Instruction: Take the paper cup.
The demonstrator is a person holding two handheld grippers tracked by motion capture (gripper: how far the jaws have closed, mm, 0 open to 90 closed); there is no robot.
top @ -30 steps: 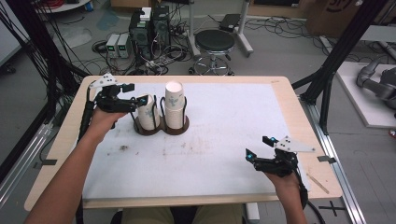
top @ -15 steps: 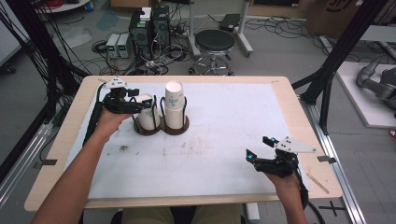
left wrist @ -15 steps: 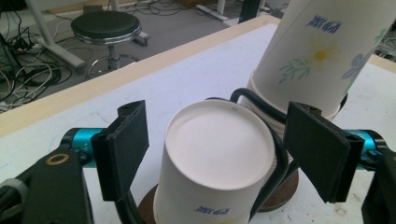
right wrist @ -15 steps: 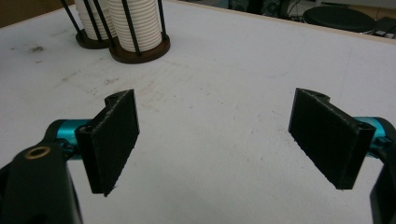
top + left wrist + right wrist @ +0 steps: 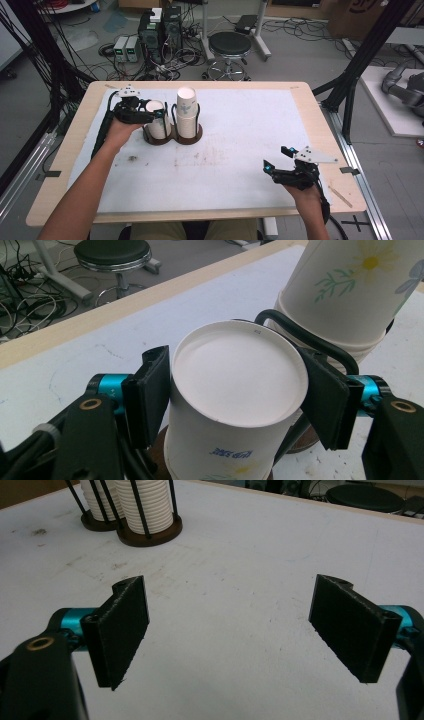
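Note:
A brown two-slot holder [image 5: 194, 136] with black wire posts stands at the back left of the white sheet and carries two stacks of upturned white paper cups. The right stack [image 5: 186, 111] is taller and has a flower print [image 5: 350, 290]. My left gripper [image 5: 156, 116] has just been closing and its pads now press both sides of the top cup [image 5: 235, 375] of the shorter left stack [image 5: 157, 125]. My right gripper [image 5: 276, 158] rests low at the front right, jaws wide open with only bare sheet between them [image 5: 230, 625].
The white sheet [image 5: 240, 145] covers most of the wooden table [image 5: 325, 145]. Beyond the far edge are a black stool [image 5: 230, 45], electronics boxes [image 5: 160, 27] and cables on the floor. Black frame posts [image 5: 350, 90] rise at both sides.
The left gripper's jaws closed from wide open around the short stack onto its top cup, and the hand shifted slightly. The right gripper has stayed still.

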